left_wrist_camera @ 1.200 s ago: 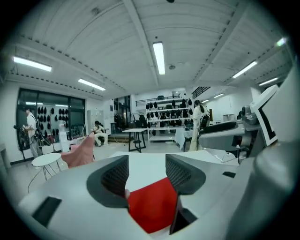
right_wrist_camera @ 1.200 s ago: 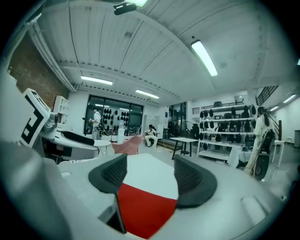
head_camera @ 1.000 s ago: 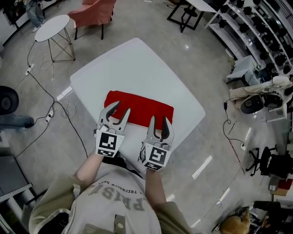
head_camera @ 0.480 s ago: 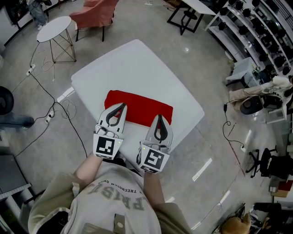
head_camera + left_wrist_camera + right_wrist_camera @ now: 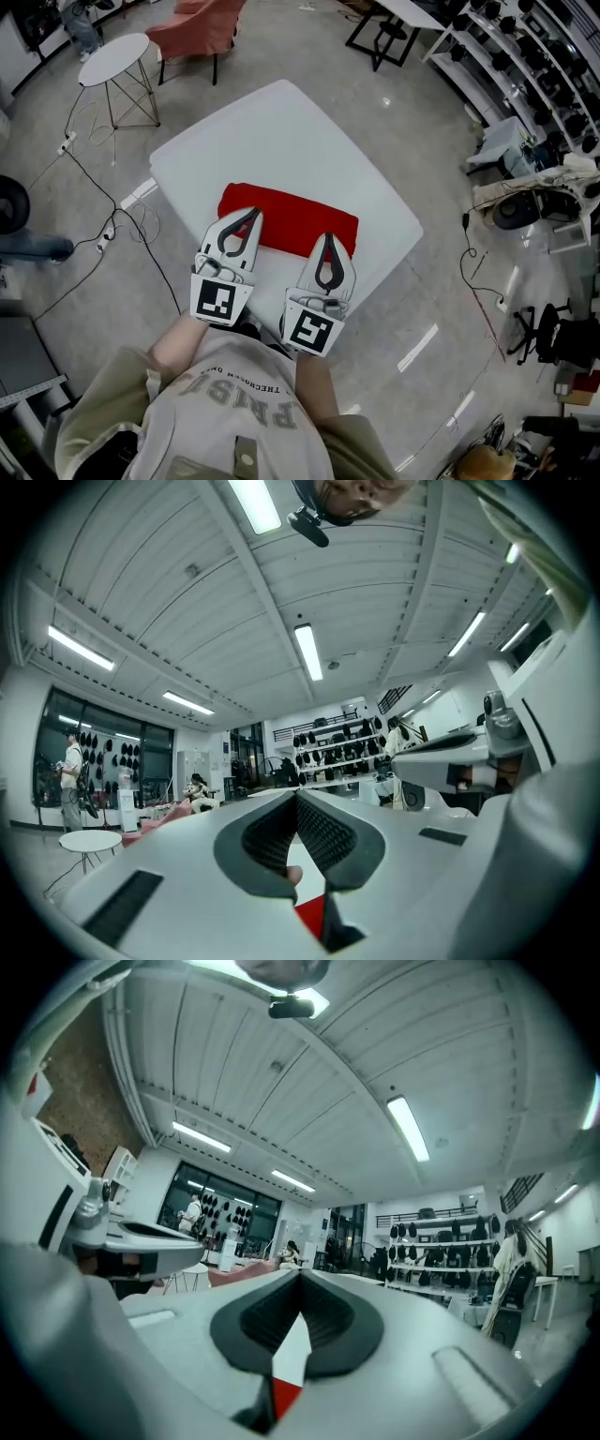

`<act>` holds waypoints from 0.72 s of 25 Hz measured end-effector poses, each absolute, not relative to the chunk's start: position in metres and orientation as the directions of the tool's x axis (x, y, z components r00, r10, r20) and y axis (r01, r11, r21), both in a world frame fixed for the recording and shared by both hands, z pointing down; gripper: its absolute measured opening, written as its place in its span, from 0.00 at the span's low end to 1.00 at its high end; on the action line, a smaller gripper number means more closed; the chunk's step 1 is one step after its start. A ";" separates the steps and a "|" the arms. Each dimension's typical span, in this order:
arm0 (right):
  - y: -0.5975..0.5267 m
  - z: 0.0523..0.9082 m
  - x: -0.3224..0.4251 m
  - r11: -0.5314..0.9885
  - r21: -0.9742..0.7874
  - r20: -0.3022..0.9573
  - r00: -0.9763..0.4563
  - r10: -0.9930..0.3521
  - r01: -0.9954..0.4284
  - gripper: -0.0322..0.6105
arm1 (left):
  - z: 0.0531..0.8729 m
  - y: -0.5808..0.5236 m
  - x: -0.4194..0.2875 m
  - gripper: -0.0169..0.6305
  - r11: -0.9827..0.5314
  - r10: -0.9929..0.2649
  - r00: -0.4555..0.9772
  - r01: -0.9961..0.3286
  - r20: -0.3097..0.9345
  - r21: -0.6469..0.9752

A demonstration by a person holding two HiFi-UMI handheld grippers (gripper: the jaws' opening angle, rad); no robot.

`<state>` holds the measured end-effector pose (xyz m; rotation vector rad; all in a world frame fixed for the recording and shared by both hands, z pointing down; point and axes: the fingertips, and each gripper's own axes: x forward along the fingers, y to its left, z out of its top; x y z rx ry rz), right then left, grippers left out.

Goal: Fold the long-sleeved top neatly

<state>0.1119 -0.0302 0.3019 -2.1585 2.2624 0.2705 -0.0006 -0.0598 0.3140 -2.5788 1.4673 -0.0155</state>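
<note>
Left gripper (image 5: 251, 215) and right gripper (image 5: 327, 238), both sets of 2 jaws fully closed and empty, hover over the red top's (image 5: 295, 214) near edge on the table (image 5: 281, 131).

Inventory by count, head view:

- Desk (image 5: 281, 131), white, square, centre of frame: one.
- Red folded top (image 5: 291, 214), centre of frame: one.
- Grippers, lower centre: two, namely the left gripper (image 5: 250, 215) and the right gripper (image 5: 328, 239).
- Marker cubes: two, one per gripper, namely the left marker cube (image 5: 217, 300) and the right marker cube (image 5: 311, 330).
- Round white side table (image 5: 114, 47), upper left: one.
- Pink armchair (image 5: 202, 21), top edge: one.
- Persons: two, namely the camera wearer (image 5: 244, 412) at the bottom edge and a standing person (image 5: 80, 26) at the far upper left.
</note>
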 end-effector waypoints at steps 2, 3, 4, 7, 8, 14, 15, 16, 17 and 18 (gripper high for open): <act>-0.029 0.295 0.109 0.044 0.122 -0.137 -0.060 -0.989 -0.992 0.05 | 0.314 -0.059 -0.001 0.04 -0.504 -0.851 0.519 -0.849 -0.076 -0.157; -0.029 0.290 0.106 0.047 0.126 -0.146 -0.065 -0.987 -0.991 0.05 | 0.314 -0.060 -0.002 0.04 -0.504 -0.852 0.519 -0.850 -0.076 -0.155; -0.029 0.286 0.105 0.049 0.129 -0.152 -0.069 -0.986 -0.990 0.05 | 0.314 -0.060 -0.003 0.04 -0.503 -0.852 0.518 -0.850 -0.075 -0.156; -0.028 0.282 0.104 0.055 0.132 -0.154 -0.075 -0.985 -0.990 0.05 | 0.312 -0.061 -0.003 0.04 -0.504 -0.851 0.519 -0.848 -0.072 -0.163; -0.028 0.281 0.104 0.057 0.135 -0.154 -0.078 -0.985 -0.989 0.05 | 0.312 -0.062 -0.003 0.04 -0.503 -0.852 0.518 -0.849 -0.073 -0.162; -0.031 0.282 0.103 0.051 0.143 -0.149 -0.073 -0.986 -0.988 0.05 | 0.316 -0.066 -0.011 0.04 -0.496 -0.857 0.511 -0.854 -0.070 -0.157; -0.030 0.282 0.103 0.051 0.146 -0.151 -0.073 -0.986 -0.988 0.05 | 0.317 -0.066 -0.012 0.04 -0.494 -0.859 0.508 -0.857 -0.071 -0.149; -0.030 0.281 0.103 0.052 0.148 -0.152 -0.075 -0.986 -0.988 0.05 | 0.317 -0.066 -0.012 0.04 -0.492 -0.861 0.504 -0.859 -0.070 -0.141; -0.029 0.280 0.103 0.054 0.148 -0.152 -0.077 -0.985 -0.988 0.05 | 0.318 -0.065 -0.012 0.04 -0.490 -0.863 0.501 -0.861 -0.067 -0.134; -0.028 0.279 0.103 0.055 0.147 -0.151 -0.077 -0.985 -0.988 0.05 | 0.320 -0.065 -0.012 0.04 -0.489 -0.864 0.500 -0.862 -0.060 -0.131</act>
